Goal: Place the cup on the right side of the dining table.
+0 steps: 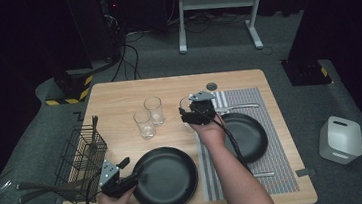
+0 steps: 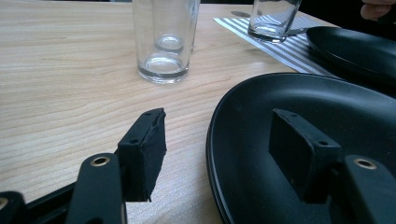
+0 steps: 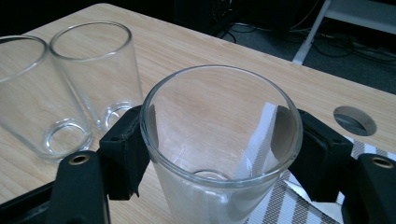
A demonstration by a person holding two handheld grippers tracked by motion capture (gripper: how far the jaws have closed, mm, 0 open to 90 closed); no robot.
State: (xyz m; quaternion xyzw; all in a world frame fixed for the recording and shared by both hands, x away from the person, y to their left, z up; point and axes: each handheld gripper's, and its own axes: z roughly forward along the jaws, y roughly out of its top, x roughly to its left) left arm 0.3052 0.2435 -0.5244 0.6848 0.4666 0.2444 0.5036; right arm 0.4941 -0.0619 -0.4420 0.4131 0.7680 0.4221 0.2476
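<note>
- Setting places for a meal is my reading of this work, and I take the striped placemat (image 1: pixel 267 134) as my landmark, going left to right.
- Far left of the placemat, a wire basket (image 1: pixel 80 159) stands at the edge of the worktop (image 1: pixel 118 95); cutlery pokes from it, so I judge the knives and forks for a second setting are not yet laid.
- My left claw (image 1: pixel 126 178) sits low beside that basket, jaws spread wide with one over bare wood and the other over the near black plate (image 1: pixel 168 177); it straddles the rim and holds nothing.
- That near plate lies just left of the placemat, on bare wood, not yet on any mat.
- Two empty glasses (image 1: pixel 149 116) stand together left of the placemat's far end, untouched and waiting.
- My right claw (image 1: pixel 197 114) has its jaws on either side of a third glass (image 3: pixel 219 154); the pads press its wall, so I call it gripped. The glass stands upright at the placemat's left edge, near the far corner.
- On the placemat lies a second black plate (image 1: pixel 250 135), with one piece of cutlery (image 1: pixel 242 107) beyond it and another on its near side.
- My judgement: one setting is almost complete, lacking only the release of its glass; the left setting is barely begun.
</note>
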